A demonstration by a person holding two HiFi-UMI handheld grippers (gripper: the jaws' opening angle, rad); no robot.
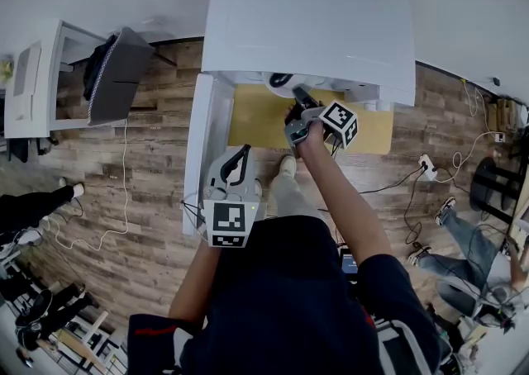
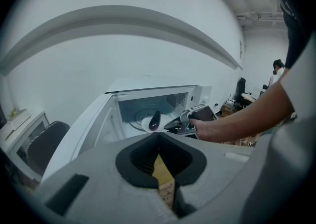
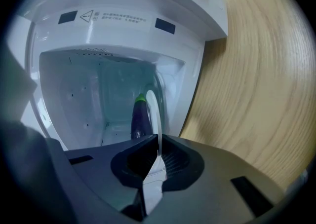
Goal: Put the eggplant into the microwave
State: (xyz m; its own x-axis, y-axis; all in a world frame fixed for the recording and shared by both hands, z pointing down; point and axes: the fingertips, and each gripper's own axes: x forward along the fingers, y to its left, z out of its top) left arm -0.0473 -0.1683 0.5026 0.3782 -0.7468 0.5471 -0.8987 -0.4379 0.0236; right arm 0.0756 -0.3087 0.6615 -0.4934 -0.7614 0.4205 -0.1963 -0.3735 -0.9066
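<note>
Wood-plank floor (image 1: 149, 192) all round, with a pale wooden worktop (image 1: 256, 121) in the middle. Inside the open white microwave (image 1: 306, 18) on that worktop: purple eggplant (image 3: 139, 117), green cap toward the far wall, lying on a white plate (image 3: 154, 112). Plate within the cavity, near rim at the mouth; whether resting on the cavity floor, cannot tell. Clamped on that near rim between nearly closed jaws: right gripper (image 3: 159, 141), reaching in from the near side, eggplant just beyond its tips and not touched. Microwave door (image 1: 205, 142) standing open toward the near left. Just beside that door, well apart from plate and eggplant: left gripper (image 2: 158, 136), jaws pressed together on nothing, aimed at the cavity. Off to the far left, 1 white cabinet (image 1: 33, 76) against the wall.
</note>
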